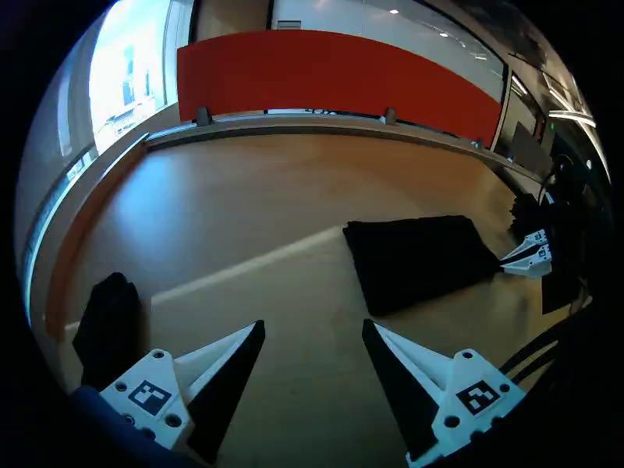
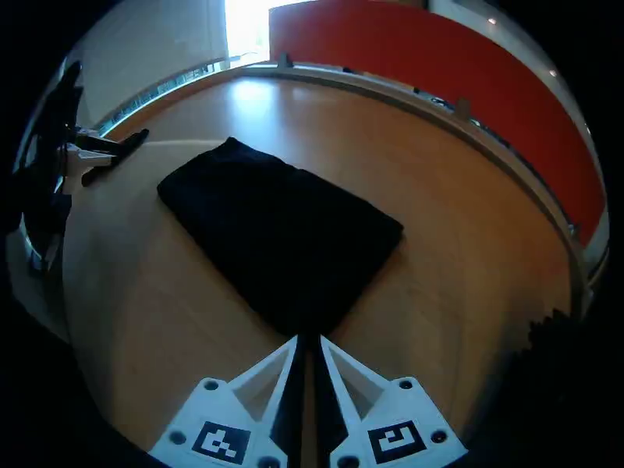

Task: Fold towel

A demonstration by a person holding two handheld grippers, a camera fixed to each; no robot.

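A black towel [image 1: 417,261] lies flat on the wooden table [image 1: 257,203], folded into a rectangle. My left gripper [image 1: 313,327] hovers open over bare wood, to the left of the towel and well short of it. Across the table, my right gripper [image 1: 521,257] touches the towel's far right corner. In the right gripper view the towel [image 2: 281,234] stretches away from my right gripper [image 2: 310,342], whose fingers stand nearly together with the towel's near corner pinched between them. The left gripper [image 2: 115,154] shows beyond the towel's far end, open.
A red partition panel [image 1: 335,74] runs along the table's far edge, with bright windows [image 1: 125,78] to its left. A dark cloth heap [image 1: 109,327] sits at the near left table edge. Another dark shape [image 2: 561,343] lies right of my right gripper.
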